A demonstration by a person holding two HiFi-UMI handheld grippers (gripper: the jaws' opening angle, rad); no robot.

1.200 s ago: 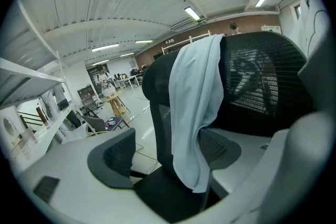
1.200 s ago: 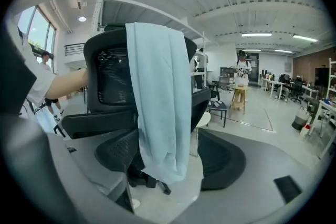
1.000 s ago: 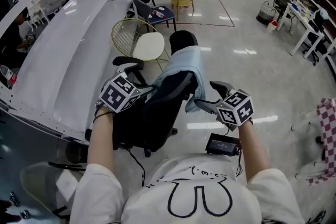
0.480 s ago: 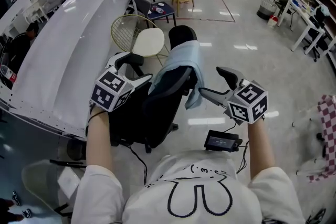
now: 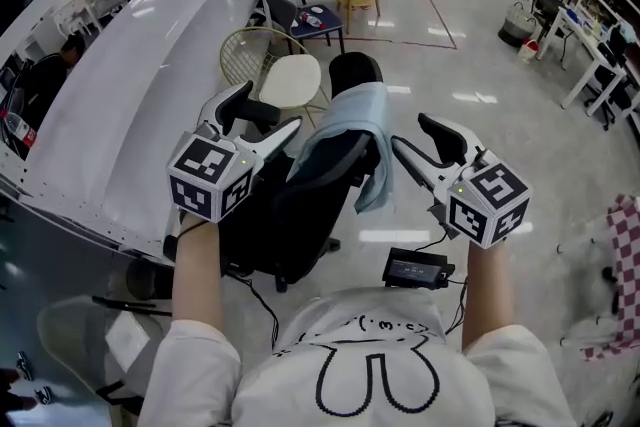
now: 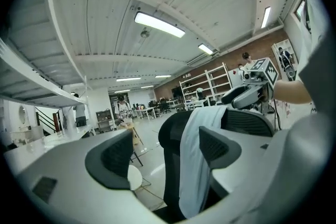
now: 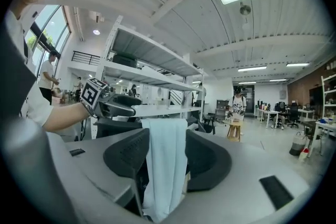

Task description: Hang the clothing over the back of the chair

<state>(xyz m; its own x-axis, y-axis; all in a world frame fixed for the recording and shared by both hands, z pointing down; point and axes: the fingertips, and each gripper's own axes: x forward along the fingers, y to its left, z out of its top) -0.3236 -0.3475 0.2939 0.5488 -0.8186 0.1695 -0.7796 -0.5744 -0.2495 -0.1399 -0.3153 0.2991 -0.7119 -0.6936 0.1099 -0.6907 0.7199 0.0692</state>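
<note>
Head view: the left hand-held gripper [image 5: 268, 110] and the right hand-held gripper [image 5: 410, 132] are raised on either side of the black chair [image 5: 300, 215], neither touching it. Both sets of jaws stand apart with nothing held. The pale blue clothing [image 5: 352, 120] lies draped over the top of the chair's back, one end hanging down the near side; its far end drops out of sight behind the back. A red-checked cloth [image 5: 625, 260] is cut off at the right edge.

Left gripper view: the jaws have just been closing slightly but remain wide apart and empty. Through the gap, beyond the pads, the clothing [image 6: 193, 165] hangs down the chair's back. The hand-held gripper's own body hides the chair's seat.

Right gripper view: the jaws have just been closing, yet a clear gap is left, with nothing pressed between the pads. The clothing [image 7: 164, 186] shows beyond the gap, hanging straight; its lower hem is cut off.
</note>
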